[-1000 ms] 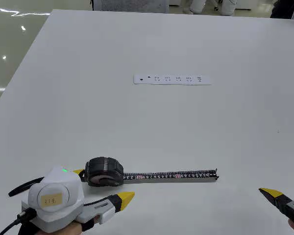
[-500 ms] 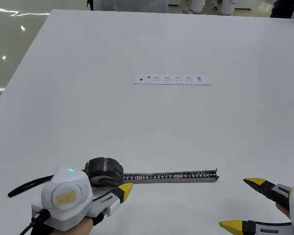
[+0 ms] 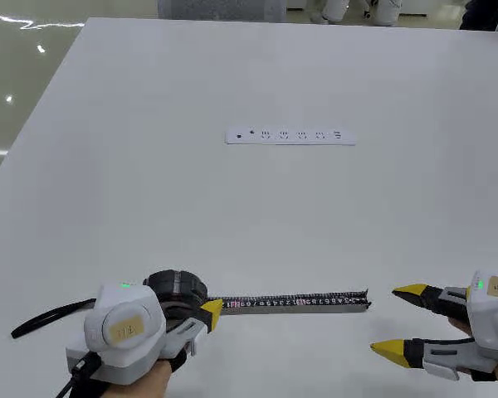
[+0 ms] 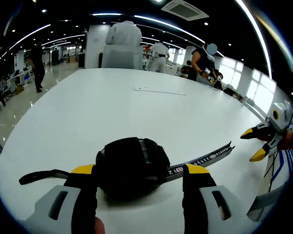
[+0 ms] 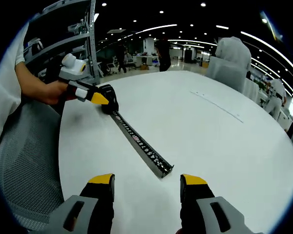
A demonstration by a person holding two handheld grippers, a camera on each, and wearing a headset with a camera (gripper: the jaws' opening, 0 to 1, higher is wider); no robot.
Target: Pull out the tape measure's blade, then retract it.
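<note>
Tape measure [image 3: 178, 286] lies near the front edge of the table [image 3: 274, 75], toward the person's left, with its blade [image 3: 295, 301] drawn out flat to the right.

One table carries everything: a broad rectangular top, smooth and plain white. Glossy floor [image 3: 17, 83] shows past its left edge.

One power strip [image 3: 289, 136] lies mid-table, well apart from the tape measure. It is a long, flat white bar with a row of sockets along it.

There are two claws, each with a white plastic body and two dark fingers capped in yellow, four yellow tips in all. The left claw [image 4: 139, 170] is released: its jaws stand to either side of the case [image 4: 132, 163], one close against it, while a narrow gap shows on the side where the blade comes out. The right claw [image 3: 398, 319] is spread wide and grasps nothing. It hovers just beyond the blade's free end, which in the right gripper view lies ahead of the jaws and about midway between them.

The case is single, rounded and black, with a ridged band around its middle. The blade is a thin, stiff dark strip printed with pale numerals and a few red marks, ending in a small hook. One black strap [image 3: 46, 317] trails from the case in a loose curve to the left on the table.
</note>
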